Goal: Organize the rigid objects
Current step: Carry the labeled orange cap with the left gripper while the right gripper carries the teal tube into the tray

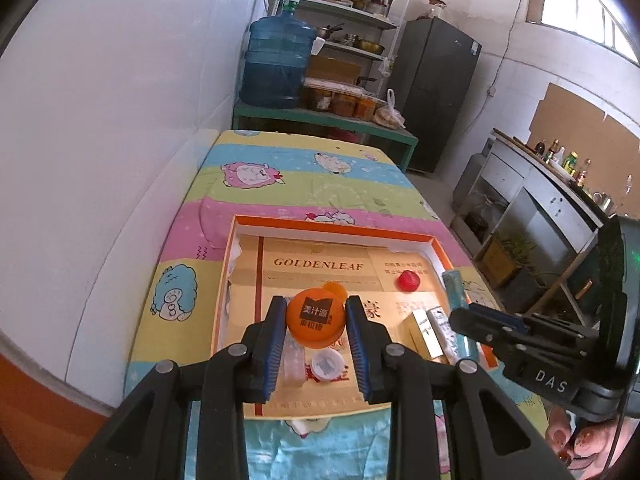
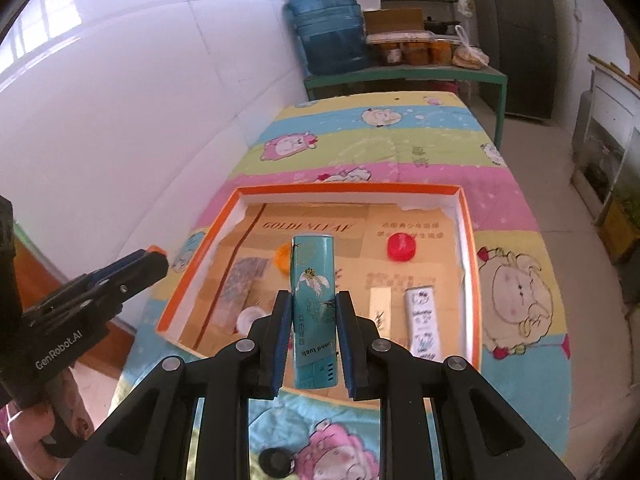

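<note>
My left gripper [image 1: 315,310] is shut on a round orange bottle cap [image 1: 316,324] with a dark label, held above the near part of an orange-rimmed gold-lined box [image 1: 332,227]. My right gripper [image 2: 314,298] is shut on a teal lighter [image 2: 314,280], held upright over the box [image 2: 348,190]. In the box lie a red cap [image 2: 401,246], a second orange cap [image 2: 283,258], a white cap [image 1: 327,364], a gold lighter [image 2: 380,308] and a white lighter [image 2: 422,320]. Each gripper shows at the edge of the other's view.
The box rests on a cartoon-print cloth [image 1: 304,176] over a table against a white wall [image 1: 120,140]. A clear plastic piece [image 1: 292,364] lies in the box. Beyond the table stand a blue water jug [image 1: 276,64], a green bench, shelves and a dark fridge [image 1: 436,92].
</note>
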